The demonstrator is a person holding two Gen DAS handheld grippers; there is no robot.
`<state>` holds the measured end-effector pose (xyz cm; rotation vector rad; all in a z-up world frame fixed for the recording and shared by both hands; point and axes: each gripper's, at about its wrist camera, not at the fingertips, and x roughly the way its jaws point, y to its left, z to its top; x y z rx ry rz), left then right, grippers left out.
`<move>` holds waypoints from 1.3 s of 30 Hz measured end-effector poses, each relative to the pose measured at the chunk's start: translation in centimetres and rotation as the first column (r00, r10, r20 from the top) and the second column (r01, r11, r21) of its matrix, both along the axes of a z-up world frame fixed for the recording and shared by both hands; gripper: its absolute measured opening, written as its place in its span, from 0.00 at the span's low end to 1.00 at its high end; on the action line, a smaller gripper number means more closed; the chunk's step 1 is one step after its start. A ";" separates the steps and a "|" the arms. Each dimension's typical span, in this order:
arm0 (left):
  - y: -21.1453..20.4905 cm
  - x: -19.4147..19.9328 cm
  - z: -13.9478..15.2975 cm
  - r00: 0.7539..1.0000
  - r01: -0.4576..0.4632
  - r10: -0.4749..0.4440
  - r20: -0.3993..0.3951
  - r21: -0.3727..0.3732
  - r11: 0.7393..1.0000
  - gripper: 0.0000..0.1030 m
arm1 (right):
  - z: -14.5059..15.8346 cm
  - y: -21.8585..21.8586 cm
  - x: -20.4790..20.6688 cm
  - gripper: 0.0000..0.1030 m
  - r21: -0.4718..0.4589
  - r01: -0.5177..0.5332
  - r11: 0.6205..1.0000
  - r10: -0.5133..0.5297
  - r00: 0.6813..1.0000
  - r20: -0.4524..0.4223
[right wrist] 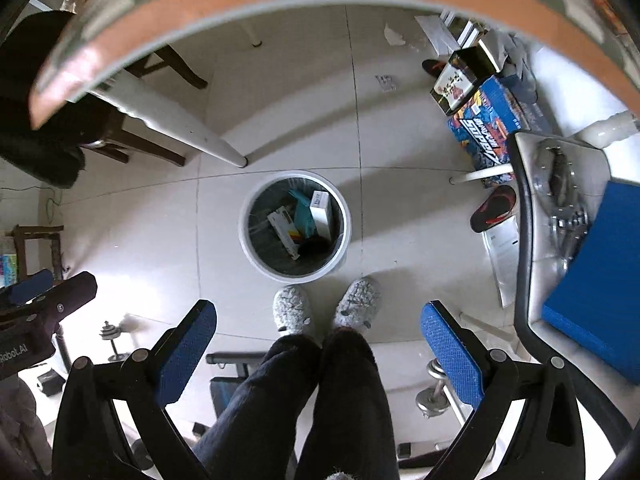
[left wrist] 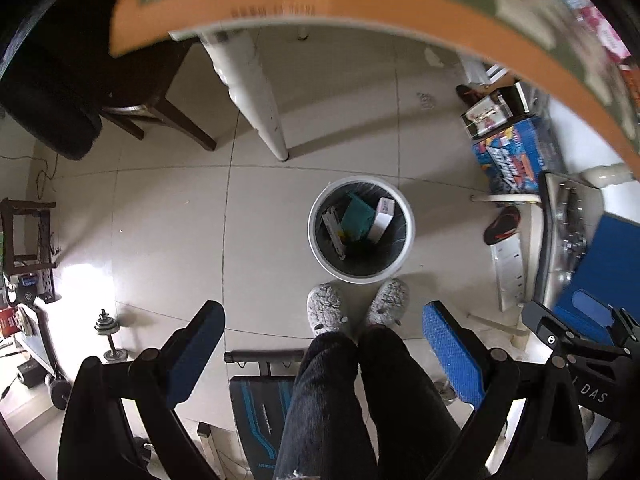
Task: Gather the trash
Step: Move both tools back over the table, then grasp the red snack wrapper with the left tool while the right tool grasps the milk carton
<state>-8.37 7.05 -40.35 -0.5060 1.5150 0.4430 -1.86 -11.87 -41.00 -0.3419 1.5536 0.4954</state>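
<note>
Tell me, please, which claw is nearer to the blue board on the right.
Right. The right claw hangs just beside the blue board, which lies off its right finger. The left claw sits farther left, with the right claw between it and the board.

"Robot.AI" on left claw body [right wrist: 24, 344]; "DAS" on right claw body [left wrist: 592, 394]; "SUPER" on blue box [right wrist: 486, 136].
</note>
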 end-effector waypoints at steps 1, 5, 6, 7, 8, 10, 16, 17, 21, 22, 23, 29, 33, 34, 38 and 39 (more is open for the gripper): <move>-0.1 0.0 1.3 1.000 0.009 -0.009 0.008 0.007 1.000 0.98 | 1.4 0.0 -0.2 1.00 0.008 0.000 1.000 0.000 1.000 0.002; 0.0 0.4 5.7 0.998 0.020 -0.022 0.053 0.031 0.999 0.98 | 6.0 0.2 -0.7 1.00 0.052 0.018 0.998 -0.019 1.000 0.002; 0.2 0.8 6.7 0.998 0.018 -0.020 0.061 0.040 0.999 0.98 | 7.3 0.3 -0.6 1.00 0.068 0.026 0.997 -0.026 1.000 0.004; 0.3 1.3 7.5 0.997 0.019 -0.022 0.072 0.046 0.999 0.98 | 8.4 0.5 -0.2 1.00 0.087 0.034 0.996 -0.035 0.999 0.008; 0.6 1.8 8.3 0.996 0.019 -0.024 0.085 0.055 0.998 0.98 | 9.4 0.7 0.2 1.00 0.101 0.040 0.994 -0.042 0.999 0.015; 1.2 3.5 9.9 0.993 0.014 -0.024 0.118 0.085 0.996 0.98 | 11.2 1.3 1.6 1.00 0.126 0.053 0.991 -0.057 0.998 0.030; 3.1 11.9 14.0 0.980 0.032 -0.073 0.185 0.217 0.976 1.00 | 16.5 2.6 10.5 1.00 0.194 0.107 0.975 -0.126 0.988 0.089; 3.3 13.4 14.4 0.978 0.034 -0.081 0.194 0.235 0.971 1.00 | 17.1 2.7 12.6 1.00 0.197 0.109 0.974 -0.131 0.986 0.105; 4.7 20.7 15.7 0.972 0.044 -0.114 0.206 0.316 0.948 1.00 | 18.5 3.0 21.8 1.00 0.170 0.070 0.983 -0.098 0.982 0.159; 4.9 23.2 15.8 0.972 0.043 -0.119 0.201 0.345 0.938 1.00 | 18.7 3.2 24.2 1.00 0.156 0.053 0.986 -0.080 0.982 0.173; 5.2 25.1 15.7 0.973 0.040 -0.119 0.198 0.364 0.930 1.00 | 18.7 3.5 26.9 1.00 0.134 0.030 0.990 -0.055 0.980 0.192; 6.4 37.4 14.4 0.982 0.027 -0.101 0.160 0.410 0.912 1.00 | 16.4 6.7 41.5 1.00 -0.034 -0.113 0.993 0.118 0.962 0.248; 7.0 44.0 12.3 0.989 0.067 -0.118 0.092 0.434 0.899 1.00 | 12.6 10.3 48.5 1.00 -0.143 -0.274 0.951 0.300 0.930 0.210; 7.1 45.1 11.9 0.990 0.074 -0.119 0.078 0.436 0.897 1.00 | 11.6 11.4 49.8 1.00 -0.183 -0.328 0.927 0.362 0.911 0.200; 8.0 48.3 10.4 0.990 0.117 -0.142 0.026 0.438 0.892 1.00 | 7.7 15.3 52.4 1.00 -0.315 -0.537 0.782 0.599 0.787 0.146; 8.2 48.9 10.0 0.988 0.134 -0.156 0.013 0.438 0.889 1.00 | 6.8 15.8 52.6 1.00 -0.337 -0.572 0.748 0.638 0.760 0.124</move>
